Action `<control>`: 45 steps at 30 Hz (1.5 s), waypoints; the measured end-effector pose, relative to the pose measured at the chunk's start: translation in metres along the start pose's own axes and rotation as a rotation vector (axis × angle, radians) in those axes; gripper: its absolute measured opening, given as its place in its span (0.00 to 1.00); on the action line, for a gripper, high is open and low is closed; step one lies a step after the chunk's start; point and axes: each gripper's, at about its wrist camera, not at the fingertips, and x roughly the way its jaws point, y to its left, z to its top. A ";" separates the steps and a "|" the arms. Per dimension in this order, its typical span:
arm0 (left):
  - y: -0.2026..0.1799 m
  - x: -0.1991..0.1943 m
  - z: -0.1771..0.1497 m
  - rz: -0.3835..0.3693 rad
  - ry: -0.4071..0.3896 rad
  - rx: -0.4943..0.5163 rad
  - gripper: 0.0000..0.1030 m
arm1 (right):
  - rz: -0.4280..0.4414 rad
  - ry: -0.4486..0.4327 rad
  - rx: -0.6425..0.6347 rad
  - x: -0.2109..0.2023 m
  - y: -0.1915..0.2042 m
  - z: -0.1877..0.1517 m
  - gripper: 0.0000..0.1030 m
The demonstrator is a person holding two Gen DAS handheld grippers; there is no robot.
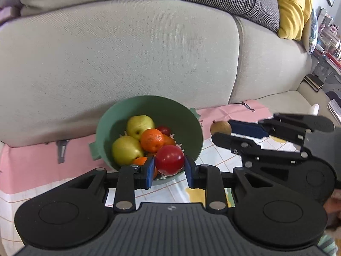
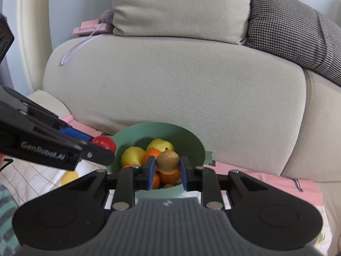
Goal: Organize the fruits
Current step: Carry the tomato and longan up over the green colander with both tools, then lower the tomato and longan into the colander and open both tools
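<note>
A green bowl (image 1: 119, 115) (image 2: 191, 136) on the table holds yellow pears (image 1: 125, 150) (image 2: 132, 155), oranges (image 1: 152, 139) (image 2: 169, 176) and a small red fruit (image 1: 164, 130). My left gripper (image 1: 169, 167) is shut on a red apple (image 1: 169, 160), held over the bowl's near rim; in the right wrist view that red apple (image 2: 104, 142) shows at the bowl's left edge. My right gripper (image 2: 167, 170) is shut on a brown round fruit (image 2: 168, 161), above the fruit in the bowl; the left wrist view shows this brown fruit (image 1: 220, 128) right of the bowl.
A beige sofa (image 1: 127, 53) stands close behind the table, with a houndstooth cushion (image 1: 230, 0) and a yellow cushion (image 1: 294, 10). A pink cloth (image 1: 32, 162) and a checked tablecloth (image 1: 215, 155) cover the table. A yellow fruit (image 2: 69, 177) lies left of the bowl. Shelves with clutter (image 1: 328, 40) are at far right.
</note>
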 end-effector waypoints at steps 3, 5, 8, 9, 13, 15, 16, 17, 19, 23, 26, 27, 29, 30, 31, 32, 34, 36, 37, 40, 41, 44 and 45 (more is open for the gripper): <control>0.006 0.016 0.007 -0.034 0.035 -0.035 0.31 | 0.035 0.033 -0.049 0.014 -0.008 0.007 0.21; 0.010 0.028 0.011 -0.049 0.058 -0.054 0.31 | 0.045 0.062 -0.078 0.025 -0.014 0.011 0.21; 0.012 0.043 0.015 -0.060 0.088 -0.061 0.31 | 0.040 0.094 -0.106 0.040 -0.020 0.014 0.21; 0.011 0.049 0.015 -0.065 0.096 -0.063 0.31 | 0.041 0.103 -0.111 0.043 -0.022 0.014 0.21; 0.010 0.070 0.018 -0.076 0.134 -0.074 0.31 | 0.070 0.136 -0.137 0.054 -0.027 0.013 0.21; 0.011 0.079 0.017 -0.074 0.148 -0.083 0.31 | 0.068 0.155 -0.178 0.059 -0.026 0.013 0.21; 0.012 0.083 0.018 -0.079 0.156 -0.091 0.31 | 0.074 0.163 -0.193 0.061 -0.026 0.012 0.21; 0.014 0.087 0.017 -0.087 0.164 -0.102 0.31 | 0.084 0.171 -0.206 0.063 -0.027 0.012 0.21; 0.017 0.094 0.017 -0.100 0.177 -0.118 0.31 | 0.095 0.178 -0.233 0.067 -0.028 0.013 0.21; 0.018 0.105 0.015 -0.105 0.197 -0.135 0.31 | 0.106 0.186 -0.267 0.072 -0.031 0.016 0.21; 0.018 0.114 0.013 -0.110 0.211 -0.141 0.31 | 0.109 0.194 -0.273 0.076 -0.035 0.018 0.21; 0.017 0.117 0.013 -0.110 0.216 -0.140 0.31 | 0.110 0.197 -0.275 0.077 -0.036 0.018 0.21; 0.018 0.121 0.011 -0.108 0.230 -0.144 0.31 | 0.112 0.203 -0.284 0.078 -0.035 0.017 0.21; 0.017 0.124 0.009 -0.106 0.238 -0.148 0.31 | 0.112 0.205 -0.292 0.079 -0.034 0.017 0.21; 0.018 0.125 0.008 -0.105 0.245 -0.151 0.31 | 0.113 0.207 -0.297 0.080 -0.034 0.016 0.21; 0.018 0.127 0.007 -0.102 0.248 -0.152 0.31 | 0.114 0.210 -0.301 0.080 -0.034 0.016 0.21; 0.020 0.129 0.005 -0.099 0.255 -0.156 0.32 | 0.121 0.219 -0.306 0.083 -0.034 0.015 0.21; 0.021 0.130 0.004 -0.104 0.254 -0.158 0.32 | 0.126 0.229 -0.315 0.086 -0.034 0.015 0.21; 0.022 0.129 0.004 -0.104 0.254 -0.158 0.32 | 0.129 0.234 -0.322 0.088 -0.033 0.015 0.21; 0.023 0.126 0.005 -0.101 0.256 -0.154 0.33 | 0.139 0.248 -0.347 0.091 -0.032 0.017 0.21; 0.025 0.121 0.005 -0.102 0.252 -0.155 0.36 | 0.143 0.251 -0.358 0.092 -0.031 0.018 0.21; 0.030 0.106 0.007 -0.119 0.224 -0.165 0.44 | 0.152 0.260 -0.389 0.094 -0.028 0.022 0.21; 0.031 0.101 0.008 -0.121 0.212 -0.166 0.44 | 0.154 0.265 -0.400 0.096 -0.027 0.023 0.21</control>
